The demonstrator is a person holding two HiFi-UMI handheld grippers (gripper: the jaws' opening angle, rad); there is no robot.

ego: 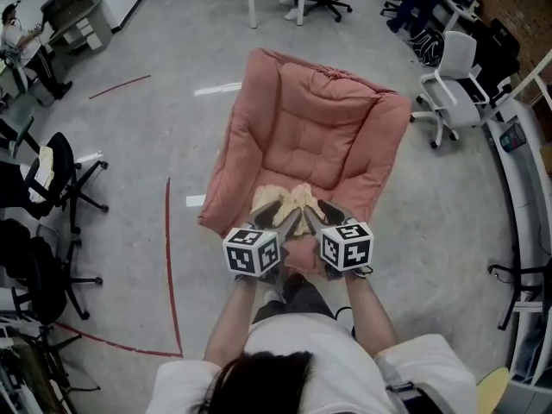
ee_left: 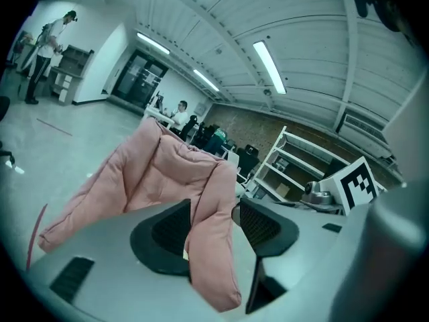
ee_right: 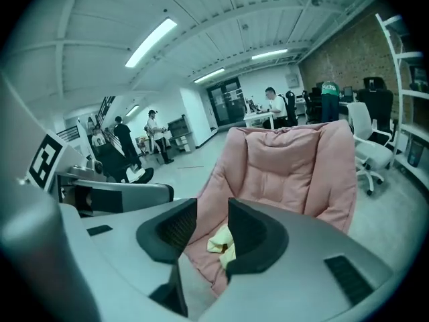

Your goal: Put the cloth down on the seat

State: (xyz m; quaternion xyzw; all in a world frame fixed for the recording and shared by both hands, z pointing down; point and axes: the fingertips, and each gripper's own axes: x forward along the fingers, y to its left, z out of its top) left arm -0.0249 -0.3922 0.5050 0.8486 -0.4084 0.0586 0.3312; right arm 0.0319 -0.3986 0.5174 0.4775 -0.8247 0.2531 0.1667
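Cream cloth [ego: 289,198] lies in the pink seat [ego: 302,136]; both tongs hold nothing.
Head view: left gripper [ego: 285,222] and right gripper [ego: 323,216] hover near the cloth. Left gripper view: jaws wide apart, nothing between them. Right gripper view: jaws about half apart, empty, with the cloth [ee_right: 221,243] lying beyond them.
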